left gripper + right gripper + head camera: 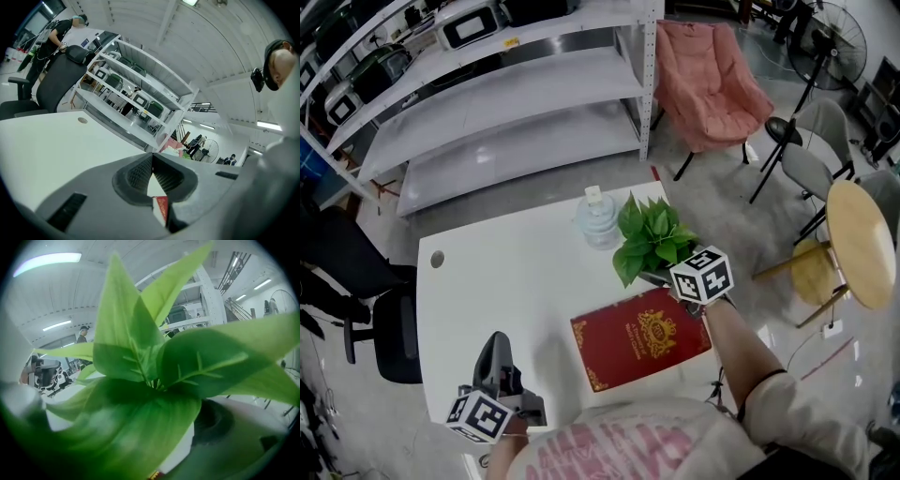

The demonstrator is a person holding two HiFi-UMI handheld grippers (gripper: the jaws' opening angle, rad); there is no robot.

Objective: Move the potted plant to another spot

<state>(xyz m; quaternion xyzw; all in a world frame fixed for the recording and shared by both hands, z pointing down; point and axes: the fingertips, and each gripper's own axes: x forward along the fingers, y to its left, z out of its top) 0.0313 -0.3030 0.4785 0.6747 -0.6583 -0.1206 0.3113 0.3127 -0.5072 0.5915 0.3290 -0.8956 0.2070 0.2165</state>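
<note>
The potted plant [652, 239], with broad green leaves, stands near the right edge of the white table [506, 272]. My right gripper [672, 277] reaches in under its leaves from the near side, its marker cube just below the foliage. In the right gripper view the leaves [140, 357] fill the picture. The white pot [186, 448] lies against the one jaw that shows; the other jaw is hidden by leaves. My left gripper [497, 343] rests shut and empty at the table's front left, its tips touching [151, 157].
A red book [639, 337] lies on the table just in front of the plant. A water bottle [596, 220] stands to the plant's left. White shelves [516, 94], a pink chair [708, 80], a round wooden table [861, 239] and a black office chair [356, 281] surround the table.
</note>
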